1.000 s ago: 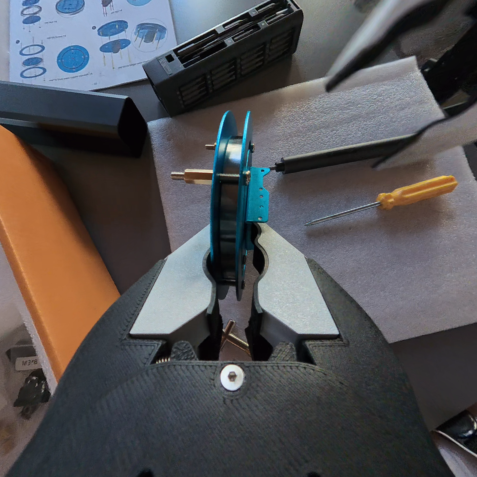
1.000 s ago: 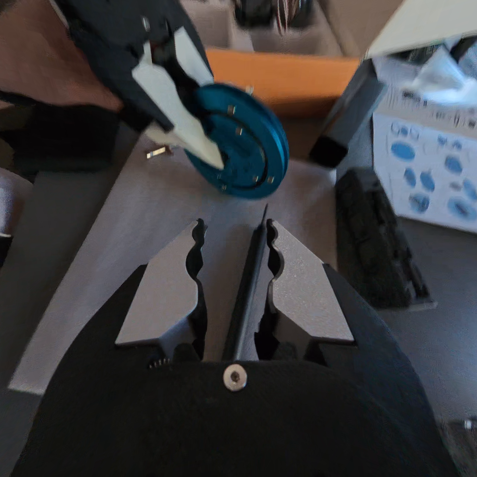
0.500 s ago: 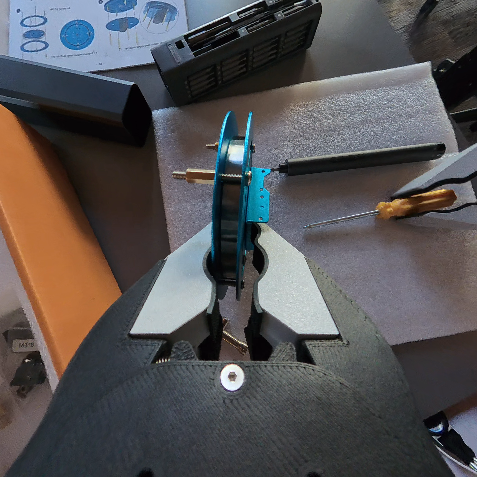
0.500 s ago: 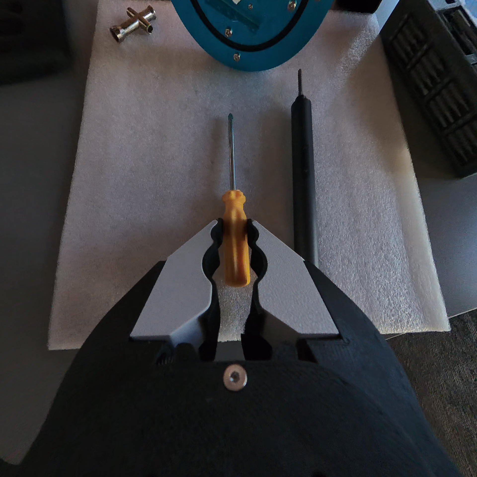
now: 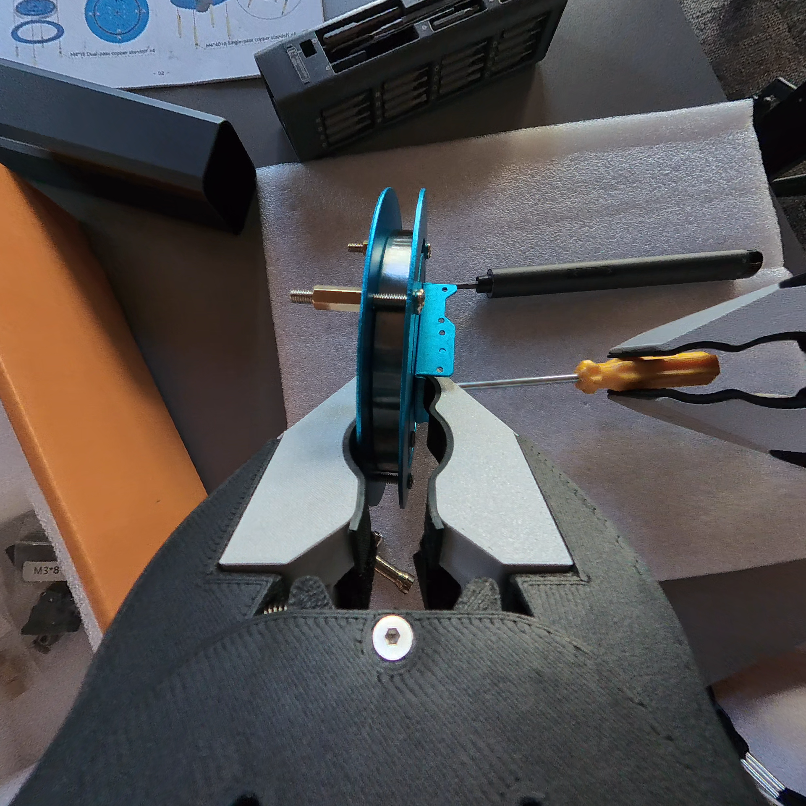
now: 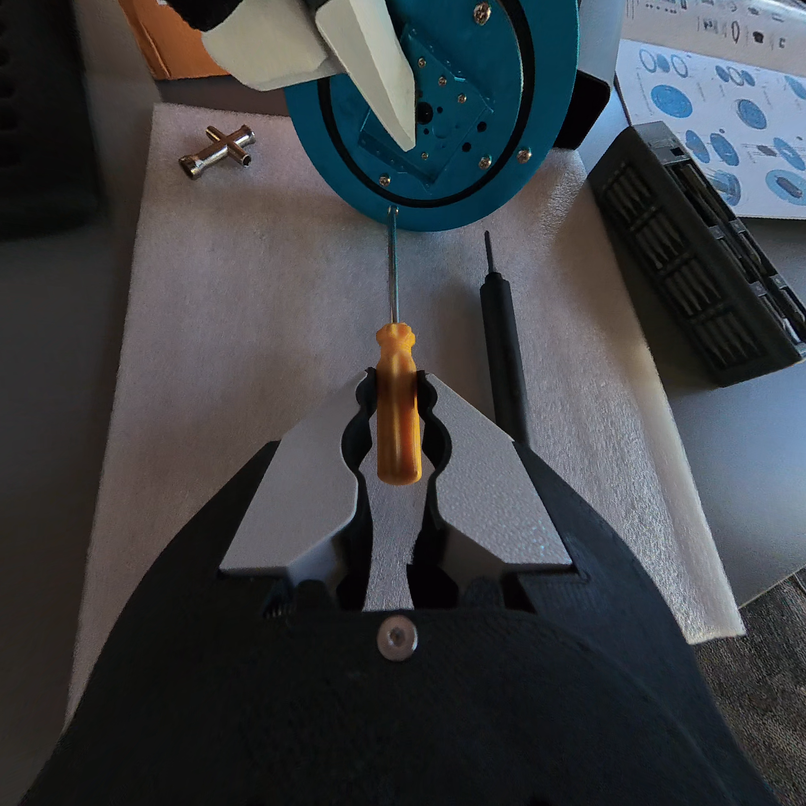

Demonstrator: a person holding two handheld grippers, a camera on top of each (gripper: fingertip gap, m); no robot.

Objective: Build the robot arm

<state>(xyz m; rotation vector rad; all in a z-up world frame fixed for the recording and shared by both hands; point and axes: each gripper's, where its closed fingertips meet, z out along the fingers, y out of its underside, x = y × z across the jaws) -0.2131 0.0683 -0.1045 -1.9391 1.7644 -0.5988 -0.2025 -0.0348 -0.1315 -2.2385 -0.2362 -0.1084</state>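
Observation:
My left gripper (image 5: 394, 394) is shut on a blue two-disc metal assembly (image 5: 384, 331) and holds it upright on edge above the white foam mat (image 5: 567, 458). A brass standoff (image 5: 331, 298) sticks out of its left side and a blue bracket (image 5: 438, 331) sits on its right side. My right gripper (image 6: 396, 376) is shut on the orange handle of a small screwdriver (image 6: 397, 418). The screwdriver shaft points at the lower rim of the blue assembly (image 6: 436, 131), its tip at a screw there. In the left wrist view the screwdriver (image 5: 645, 370) comes in from the right.
A black precision driver (image 6: 501, 344) lies on the foam mat (image 6: 244, 349) beside the screwdriver. A metal cross wrench (image 6: 218, 150) lies at the mat's far left. A black bit case (image 5: 410, 65), an instruction sheet (image 5: 131, 39), a dark tube (image 5: 113, 144) and an orange box (image 5: 78, 370) surround the mat. Across from one pair of fingers to the other is roughly 11 cm. The black precision driver (image 6: 501, 344) is about 5 cm from my right fingertips and 10 cm from my left. The left camera catches it too, in the left wrist view (image 5: 555, 280).
My right gripper let go of the black driver, closed on the orange screwdriver, lifted it and brought its tip up to the blue assembly. My left gripper kept holding the assembly.

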